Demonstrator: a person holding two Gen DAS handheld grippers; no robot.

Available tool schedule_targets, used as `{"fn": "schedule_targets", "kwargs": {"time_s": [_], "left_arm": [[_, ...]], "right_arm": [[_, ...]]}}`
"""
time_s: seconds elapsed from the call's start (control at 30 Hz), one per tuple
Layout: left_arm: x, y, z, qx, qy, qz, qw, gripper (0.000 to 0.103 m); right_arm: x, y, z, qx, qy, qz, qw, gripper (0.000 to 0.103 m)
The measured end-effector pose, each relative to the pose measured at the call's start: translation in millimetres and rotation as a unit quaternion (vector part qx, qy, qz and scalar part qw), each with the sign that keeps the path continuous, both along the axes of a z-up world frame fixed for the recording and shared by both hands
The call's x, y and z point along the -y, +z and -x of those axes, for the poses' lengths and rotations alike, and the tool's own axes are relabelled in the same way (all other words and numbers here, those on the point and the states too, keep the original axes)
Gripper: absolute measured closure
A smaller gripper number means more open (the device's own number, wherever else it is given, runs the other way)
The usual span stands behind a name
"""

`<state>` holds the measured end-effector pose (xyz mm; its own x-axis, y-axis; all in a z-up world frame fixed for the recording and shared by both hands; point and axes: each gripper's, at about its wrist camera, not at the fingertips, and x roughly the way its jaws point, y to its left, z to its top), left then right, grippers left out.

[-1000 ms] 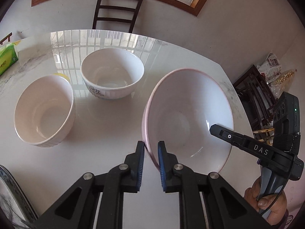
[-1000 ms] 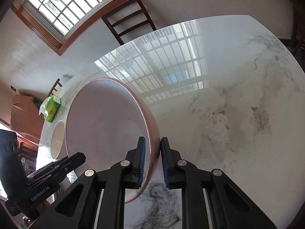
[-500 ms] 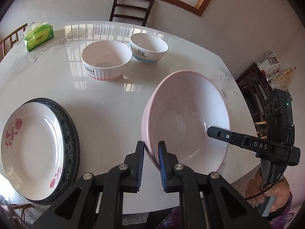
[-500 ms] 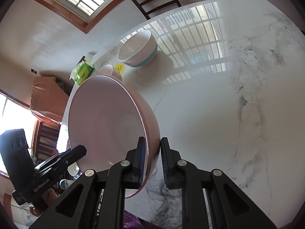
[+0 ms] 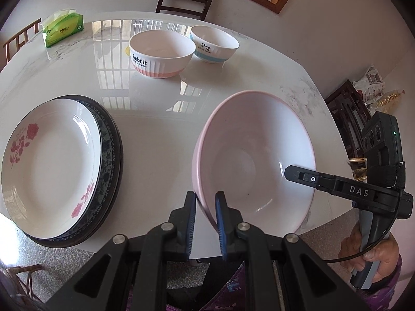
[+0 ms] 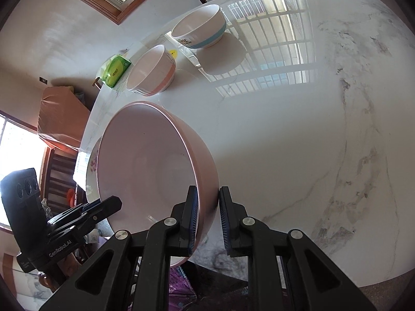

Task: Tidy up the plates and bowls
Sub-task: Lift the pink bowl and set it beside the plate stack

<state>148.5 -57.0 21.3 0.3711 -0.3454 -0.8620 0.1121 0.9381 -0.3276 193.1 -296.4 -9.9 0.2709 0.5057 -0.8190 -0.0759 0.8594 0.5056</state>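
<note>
Each gripper is built from black angular arms fastened with round silver screws, and 2 blue ribbed pads (image 5: 219, 223) are fitted to the fingers. "DAS" is printed on the right gripper (image 5: 298, 176), "GenRobot.AI" on the left gripper (image 6: 109, 204). A thin black cable is looped beside a grey handle. Purple patterned clothing is worn.

The left gripper (image 5: 205, 216) is clamped, pointing steeply down. The right gripper (image 6: 208, 216) is clamped likewise, gripped by a hand (image 5: 373, 255)

Three bowls (image 5: 255, 160), two stacked plates (image 5: 52, 165), one tissue pack (image 5: 63, 31)
</note>
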Motion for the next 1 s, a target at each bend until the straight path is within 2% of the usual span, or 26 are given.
{"fn": "schedule_targets", "kwargs": {"time_s": [0.37, 0.67, 1.0], "left_arm": [[-2, 0, 2, 0.000, 0.004, -0.010, 0.9999, 0.088], [1, 2, 2, 0.049, 0.011, -0.050, 0.9975, 0.087], [1, 3, 0, 0.079, 0.011, -0.086, 0.9931, 0.087]], "right_arm": [[-9, -8, -1, -0.020, 0.006, -0.004, 1.000, 0.084], [-14, -14, -10, -0.030, 0.006, -0.020, 0.999, 0.084], [-19, -23, -17, -0.053, 0.012, -0.044, 0.998, 0.083]]}}
